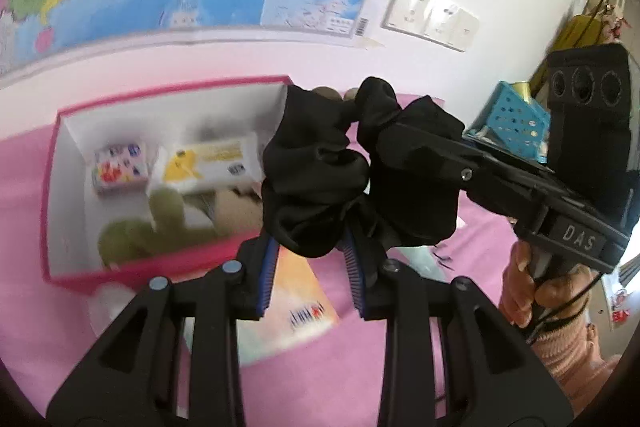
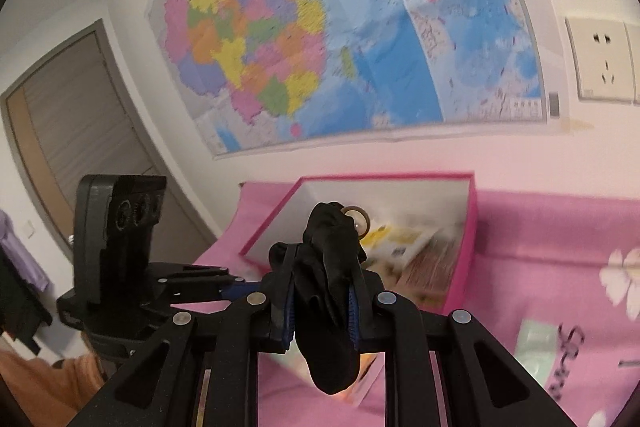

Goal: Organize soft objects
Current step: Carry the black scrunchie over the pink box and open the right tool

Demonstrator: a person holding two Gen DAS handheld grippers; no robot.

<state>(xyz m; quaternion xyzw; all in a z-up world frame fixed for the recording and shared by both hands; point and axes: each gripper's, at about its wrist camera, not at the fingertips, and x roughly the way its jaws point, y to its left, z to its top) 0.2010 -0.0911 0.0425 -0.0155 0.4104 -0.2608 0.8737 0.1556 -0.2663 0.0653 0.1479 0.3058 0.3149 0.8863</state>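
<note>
Black linkage arms of the left gripper filled the bottom of the left wrist view, its blue ribbed pads nipped together on the lower folds of a black satin scrunchie. Behind and to the left, a pink-walled cardboard box stood open on the pink cloth, holding a small colourful packet, a white pack with a yellow cartoon print and a green plush toy. An orange-and-white booklet lay on the cloth just under the pads. The scrunchie hung in the air above the cloth, beside the box's right end. To its right, the right gripper came in from the side and pinched the scrunchie's other half, a hand wrapped round its handle. A blue perforated basket sat behind it. In the right wrist view, the right gripper's pads were likewise clamped on the bunched black fabric.
</note>
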